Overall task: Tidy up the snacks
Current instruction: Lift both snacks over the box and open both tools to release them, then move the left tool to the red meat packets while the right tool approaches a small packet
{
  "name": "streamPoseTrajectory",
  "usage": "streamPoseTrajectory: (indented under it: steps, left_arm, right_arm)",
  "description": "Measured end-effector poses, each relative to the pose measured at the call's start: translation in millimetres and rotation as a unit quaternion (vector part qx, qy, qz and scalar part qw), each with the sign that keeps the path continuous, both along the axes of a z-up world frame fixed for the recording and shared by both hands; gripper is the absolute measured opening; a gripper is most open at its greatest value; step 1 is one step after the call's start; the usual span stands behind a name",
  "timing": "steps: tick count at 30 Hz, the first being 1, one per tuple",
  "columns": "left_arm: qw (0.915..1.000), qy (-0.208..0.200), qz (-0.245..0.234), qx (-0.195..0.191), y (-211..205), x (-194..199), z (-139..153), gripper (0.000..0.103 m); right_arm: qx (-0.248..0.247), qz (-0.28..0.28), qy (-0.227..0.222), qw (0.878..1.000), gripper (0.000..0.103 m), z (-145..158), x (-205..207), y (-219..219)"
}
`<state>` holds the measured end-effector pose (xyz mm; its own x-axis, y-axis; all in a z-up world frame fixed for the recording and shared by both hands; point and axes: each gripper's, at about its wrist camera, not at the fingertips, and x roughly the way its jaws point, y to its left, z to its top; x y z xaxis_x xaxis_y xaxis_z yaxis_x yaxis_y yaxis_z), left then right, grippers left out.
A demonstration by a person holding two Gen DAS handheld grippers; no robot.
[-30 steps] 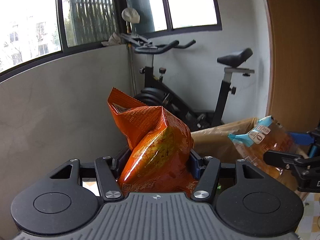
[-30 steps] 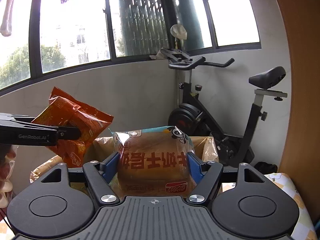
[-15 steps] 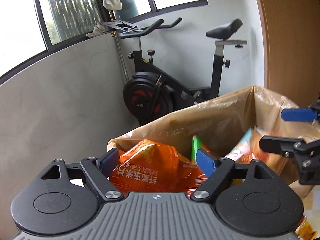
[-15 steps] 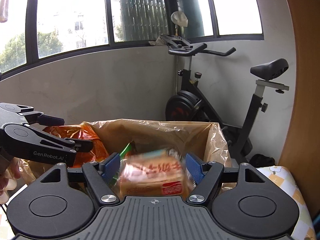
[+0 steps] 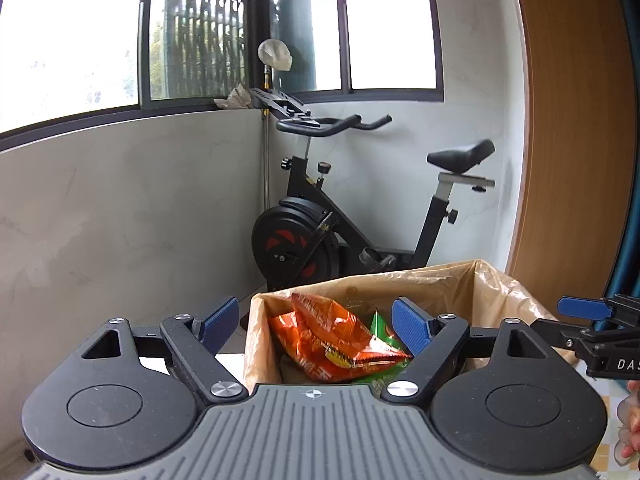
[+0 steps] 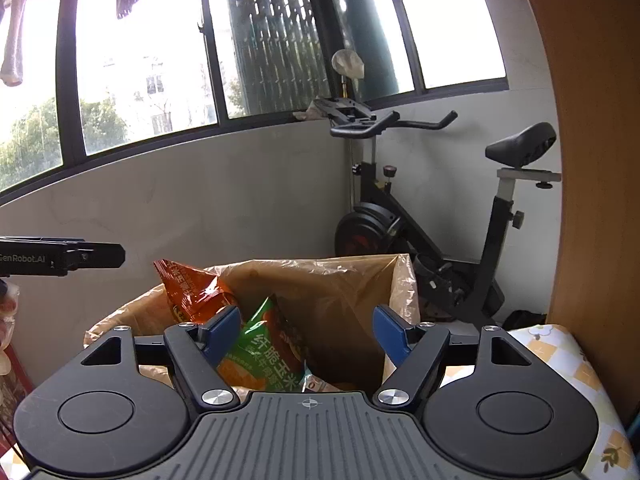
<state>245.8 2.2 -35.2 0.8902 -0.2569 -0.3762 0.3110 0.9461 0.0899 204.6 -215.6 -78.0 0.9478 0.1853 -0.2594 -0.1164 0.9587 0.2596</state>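
A box lined with a brown plastic bag (image 5: 404, 280) (image 6: 320, 272) stands ahead of both grippers. In it lie an orange snack bag (image 5: 324, 340) (image 6: 192, 292) and a green snack bag (image 5: 380, 330) (image 6: 260, 352). My left gripper (image 5: 314, 322) is open over the box's near left corner, nothing between its blue pads. My right gripper (image 6: 306, 332) is open above the box's near edge; its jaws are closing slightly with nothing between them. Each gripper shows at the edge of the other's view: the right gripper (image 5: 584, 320) and the left gripper (image 6: 60, 258).
A black exercise bike (image 5: 320, 232) (image 6: 440, 220) stands in the corner behind the box, under the windows. A wooden panel (image 5: 572, 120) rises at the right. A checked cloth (image 6: 560, 364) covers the surface right of the box. A person's hand (image 5: 632, 420) shows at the right edge.
The left gripper opened and the orange bag dropped into the box. The right gripper let go of the bread pack, which fell into the box. Both grippers drew back from it.
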Motion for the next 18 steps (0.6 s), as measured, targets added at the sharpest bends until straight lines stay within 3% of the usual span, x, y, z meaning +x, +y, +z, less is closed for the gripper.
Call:
streamPoseTrajectory:
  steps: [7, 12, 18]
  left_arm:
    - [0.9973, 0.001, 0.046, -0.057, 37, -44, -23, 0.084]
    - [0.9973, 0.021, 0.05, -0.05, 40, -64, -58, 0.084]
    - [0.9967, 0.051, 0.046, -0.043, 35, -67, -95, 0.081]
  right_arm:
    - [0.016, -0.03, -0.023, 0.999, 0.07, -20, -49, -7]
    - [0.0, -0.041, -0.002, 0.999, 0.069, -49, -67, -5]
    - [-0.01, -0.049, 0.056, 0.997, 0.064, -93, -72, -6]
